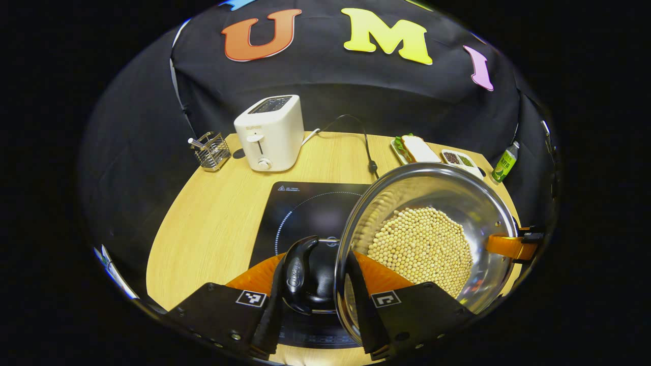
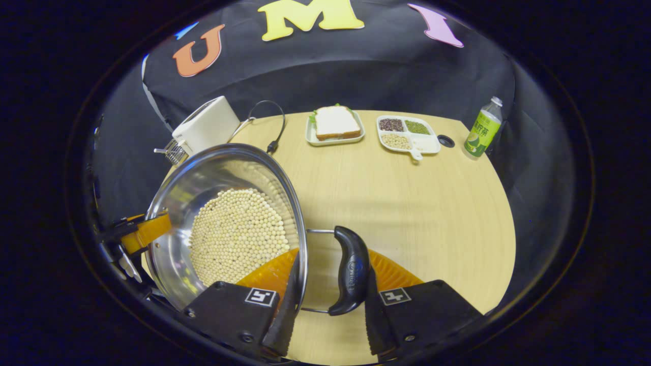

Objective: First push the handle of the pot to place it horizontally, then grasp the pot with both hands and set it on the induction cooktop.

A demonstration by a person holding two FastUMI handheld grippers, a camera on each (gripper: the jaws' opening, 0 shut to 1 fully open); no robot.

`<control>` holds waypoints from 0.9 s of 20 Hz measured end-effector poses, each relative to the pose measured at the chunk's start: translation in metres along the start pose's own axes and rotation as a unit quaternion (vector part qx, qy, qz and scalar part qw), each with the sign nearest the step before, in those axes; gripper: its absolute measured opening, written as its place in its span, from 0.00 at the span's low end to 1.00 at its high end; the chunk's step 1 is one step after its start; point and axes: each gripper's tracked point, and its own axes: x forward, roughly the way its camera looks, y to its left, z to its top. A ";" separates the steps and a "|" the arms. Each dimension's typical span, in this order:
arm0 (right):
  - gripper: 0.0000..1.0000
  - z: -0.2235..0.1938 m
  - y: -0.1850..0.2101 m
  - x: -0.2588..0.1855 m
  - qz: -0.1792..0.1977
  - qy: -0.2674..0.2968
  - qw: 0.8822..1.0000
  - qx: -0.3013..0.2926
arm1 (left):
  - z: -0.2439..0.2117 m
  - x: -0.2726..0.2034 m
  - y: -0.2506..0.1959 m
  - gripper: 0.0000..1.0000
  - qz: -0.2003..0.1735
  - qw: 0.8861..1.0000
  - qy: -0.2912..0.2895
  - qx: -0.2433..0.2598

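Polished steel pot (image 1: 473, 203), glossy black glass cooktop (image 1: 300, 208), matt wood-grain table (image 2: 407, 203)

The location is a staged kitchen set inside a booth: a wooden table (image 2: 407, 203) backed by black cloth (image 2: 356, 76) carries a toaster (image 1: 269, 133), induction cooktop (image 1: 305, 213), plated sandwich (image 2: 334, 123) and bottle (image 2: 482, 129).

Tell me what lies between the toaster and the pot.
In the left gripper view, bare tabletop and the cooktop's far edge lie between the toaster and the pot.
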 end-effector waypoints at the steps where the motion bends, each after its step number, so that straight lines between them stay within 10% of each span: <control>1: 0.58 -0.001 0.008 0.003 0.000 0.002 1.000 0.002 | 0.000 0.001 0.007 0.60 0.001 1.000 0.001 0.002; 18: 0.58 0.012 0.093 0.048 -0.001 0.026 1.000 0.014 | 0.014 0.042 0.088 0.60 0.010 1.000 0.021 0.015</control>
